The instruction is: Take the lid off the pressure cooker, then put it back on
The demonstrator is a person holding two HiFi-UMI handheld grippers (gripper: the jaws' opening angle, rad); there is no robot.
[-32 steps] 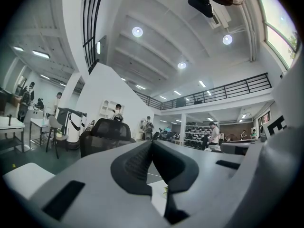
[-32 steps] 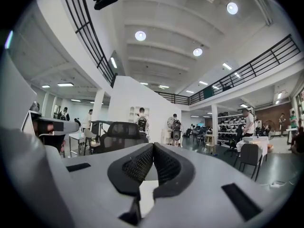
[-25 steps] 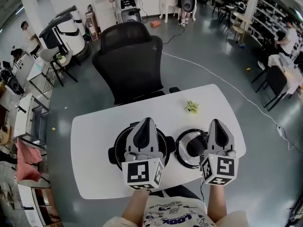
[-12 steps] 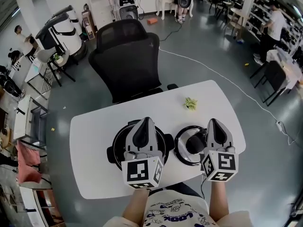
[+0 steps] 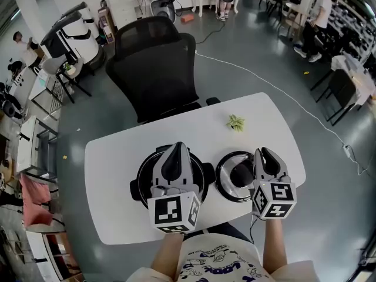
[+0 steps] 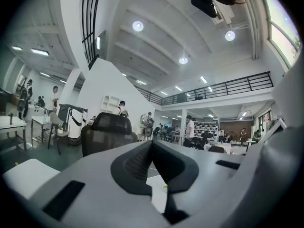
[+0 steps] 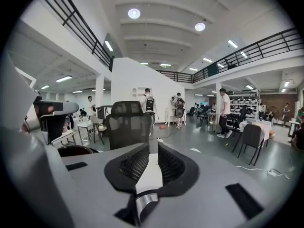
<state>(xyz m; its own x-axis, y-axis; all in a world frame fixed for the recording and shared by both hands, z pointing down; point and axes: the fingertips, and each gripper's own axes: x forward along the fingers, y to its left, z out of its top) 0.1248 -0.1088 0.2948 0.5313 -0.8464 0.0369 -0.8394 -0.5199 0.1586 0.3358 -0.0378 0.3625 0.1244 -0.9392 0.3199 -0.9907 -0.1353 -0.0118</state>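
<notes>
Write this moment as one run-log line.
lid: off, beside cooker | left gripper: shut, empty | right gripper: jaws just opening, lid part between

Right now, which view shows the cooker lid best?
The head view: the lid lies nearly whole on the table, knob and chrome rim visible. The right gripper view catches only a shiny sliver, apparently its rim; the left gripper view shows none.

Grey left gripper [image 5: 175,147] and right gripper [image 5: 262,152]

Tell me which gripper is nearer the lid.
Right. The right gripper is over the lid's right edge, jaws just opened a little, its rim showing between them; the left gripper is shut over the pot.
</notes>
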